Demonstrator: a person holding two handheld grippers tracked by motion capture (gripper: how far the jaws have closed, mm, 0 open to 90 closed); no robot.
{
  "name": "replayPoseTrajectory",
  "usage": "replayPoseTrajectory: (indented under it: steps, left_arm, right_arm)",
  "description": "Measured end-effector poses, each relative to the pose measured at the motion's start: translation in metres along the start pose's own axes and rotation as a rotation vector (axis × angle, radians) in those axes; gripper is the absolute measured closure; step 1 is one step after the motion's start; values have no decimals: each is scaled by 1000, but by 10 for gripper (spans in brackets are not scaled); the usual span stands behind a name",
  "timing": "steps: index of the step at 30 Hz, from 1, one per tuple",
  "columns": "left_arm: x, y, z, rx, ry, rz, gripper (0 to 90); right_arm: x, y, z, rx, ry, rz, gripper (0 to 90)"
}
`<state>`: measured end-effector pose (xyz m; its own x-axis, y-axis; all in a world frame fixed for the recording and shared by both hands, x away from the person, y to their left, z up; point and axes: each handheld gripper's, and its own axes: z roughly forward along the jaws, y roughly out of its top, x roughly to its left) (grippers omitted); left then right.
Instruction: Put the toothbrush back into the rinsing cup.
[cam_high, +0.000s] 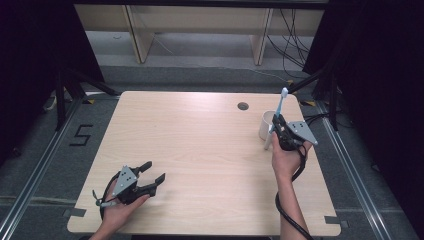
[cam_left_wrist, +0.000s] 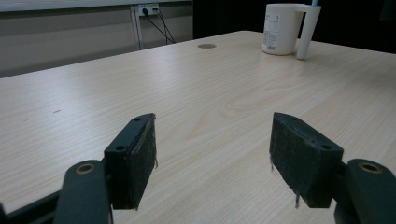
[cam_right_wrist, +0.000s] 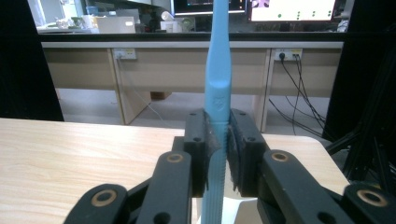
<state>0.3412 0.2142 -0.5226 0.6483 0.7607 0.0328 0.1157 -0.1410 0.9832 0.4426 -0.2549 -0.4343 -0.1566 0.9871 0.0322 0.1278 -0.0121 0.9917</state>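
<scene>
A light blue toothbrush (cam_high: 281, 104) (cam_right_wrist: 218, 70) stands nearly upright with my right gripper (cam_high: 278, 126) (cam_right_wrist: 218, 135) shut on its handle. It is at the table's far right, right over a white mug (cam_high: 265, 125) (cam_left_wrist: 280, 28) with an angular handle. The mug's rim shows just under the jaws in the right gripper view, and the brush's lower end is hidden. My left gripper (cam_high: 152, 171) (cam_left_wrist: 212, 158) rests open near the front left of the wooden table (cam_high: 200, 140), with nothing between its pads and the mug far off.
A round cable hole (cam_high: 243, 106) (cam_left_wrist: 207, 46) sits in the tabletop left of the mug. Black frame legs and cables (cam_high: 320, 120) stand off the right edge. A "5" mark (cam_high: 80, 135) is on the floor at left. Desks line the back wall.
</scene>
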Motion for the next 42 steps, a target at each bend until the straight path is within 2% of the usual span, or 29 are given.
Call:
replayPoseTrajectory:
  steps: [1, 4, 5, 6, 7, 8, 9, 10, 11, 12, 13, 14, 16, 17, 18, 20, 21, 22, 24, 25, 26, 27, 28, 30, 31, 33, 34, 35, 42]
  left_arm:
    - [-1, -1, 0, -2, -1, -15, 313]
    - [0, 0, 0, -4, -2, -9, 313]
    - [0, 0, 0, 6, 1, 2, 313]
    - [-1, 0, -1, 16, 6, -6, 313]
    - [0, 0, -1, 16, 5, -6, 313]
    - [0, 0, 0, 0, -2, 0, 313]
    - [0, 0, 0, -4, -2, -13, 313]
    - [0, 0, 0, -2, -2, -2, 313]
    - [0, 0, 0, -5, -3, -9, 313]
    - [0, 0, -1, 13, 5, -5, 313]
    - [-1, 0, -1, 16, 5, -6, 313]
    - [-1, 0, -2, 16, 5, -6, 313]
    - [0, 0, 0, -4, -3, -3, 313]
    - [-1, 0, 0, -1, -1, -11, 313]
    - [-1, 0, 1, -1, -3, -5, 313]
    - [-1, 0, 0, 2, -2, 4, 313]
    - [-1, 0, 1, 0, -1, -4, 313]
    - [-1, 0, 1, 0, -2, -6, 314]
    - [-1, 0, 1, -1, -2, -7, 314]
    - [-1, 0, 1, -2, -2, -6, 314]
    - [-1, 0, 1, -1, -2, -6, 314]
    - [-1, 0, 1, -1, -2, -5, 313]
    - [-1, 0, -1, 22, 8, 0, 314]
    - [-2, 0, -1, 21, 7, 1, 313]
    - [-2, 0, -1, 21, 8, 0, 313]
    - [-2, 0, -1, 20, 8, 1, 313]
    - [-2, 0, -1, 20, 9, -2, 313]
    - [-2, 0, -1, 20, 9, -2, 314]
    - [-2, 0, -1, 20, 10, 0, 313]
  right_arm:
    - [0, -1, 0, 0, -3, -4, 792]
    - [2, -3, 1, 4, -2, 10, 792]
    - [1, -3, 1, 12, 0, -4, 792]
    - [3, -4, 1, 13, -3, 11, 792]
    - [1, -4, 2, 3, -3, -12, 792]
    - [2, -5, 2, 5, -2, -5, 792]
    - [3, -5, 1, 11, -4, 1, 792]
    - [1, -6, 1, 13, -1, -12, 791]
    - [2, -7, 2, 17, 4, 1, 791]
    - [1, -7, 2, 11, -3, -14, 791]
    - [2, -8, 1, 20, -7, 8, 791]
    - [0, -9, 1, 22, -6, -17, 790]
    - [-1, -10, 1, 28, 8, -21, 785]
    - [1, -13, 0, 34, -6, -15, 781]
    - [0, -13, 0, 41, 1, -30, 774]
    - [-1, -15, 0, 48, 16, -36, 745]
    - [-1, -16, -2, 59, 4, -22, 727]
    - [-2, -17, -2, 60, 10, -42, 712]
    - [-1, -20, -3, 86, 5, -71, 638]
    - [1, -23, -4, 101, 11, -55, 598]
    - [0, -24, -5, 99, 9, -80, 569]
    - [0, -26, -7, 113, 12, -78, 528]
    - [-1, -27, -8, 122, 9, -82, 515]
    - [0, -28, -11, 131, -4, -61, 491]
    - [-3, -28, -13, 143, 3, -78, 479]
    - [-6, -30, -15, 145, 3, -77, 461]
    - [-4, -30, -17, 156, 0, -46, 456]
    - [-6, -30, -17, 152, 15, -74, 450]
    - [-4, -32, -30, 202, 42, -74, 430]
